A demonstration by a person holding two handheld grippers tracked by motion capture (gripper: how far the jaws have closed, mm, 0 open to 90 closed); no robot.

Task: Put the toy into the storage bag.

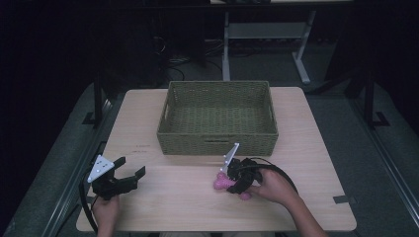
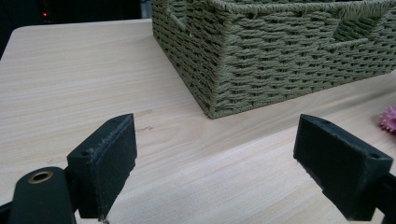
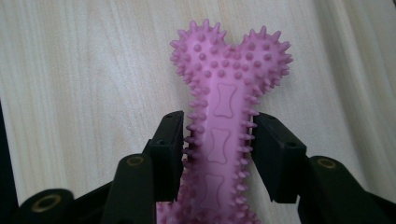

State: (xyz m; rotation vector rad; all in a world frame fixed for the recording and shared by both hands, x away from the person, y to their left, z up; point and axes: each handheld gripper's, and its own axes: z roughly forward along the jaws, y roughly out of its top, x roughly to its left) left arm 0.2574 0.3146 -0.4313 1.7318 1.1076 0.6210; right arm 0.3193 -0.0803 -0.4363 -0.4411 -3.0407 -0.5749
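A pink spiked bone-shaped toy (image 3: 229,79) lies flat on the wooden table (image 1: 173,197), in front of the basket. My right gripper (image 3: 218,140) has its two black jaws on either side of the toy's shaft, pads pressed against the spikes. From above, the right gripper (image 1: 228,180) covers most of the pink toy (image 1: 221,183). My left gripper (image 1: 131,166) rests near the table's front left with its jaws wide apart and nothing between them. In the left gripper view (image 2: 215,154) an edge of the pink toy (image 2: 388,119) shows at far right.
A green woven basket (image 1: 217,143) with cut-out handles stands at the middle back of the table, its inside bare; its near corner (image 2: 215,93) faces the left gripper. Dark floor and white desk legs (image 1: 301,64) lie beyond the table.
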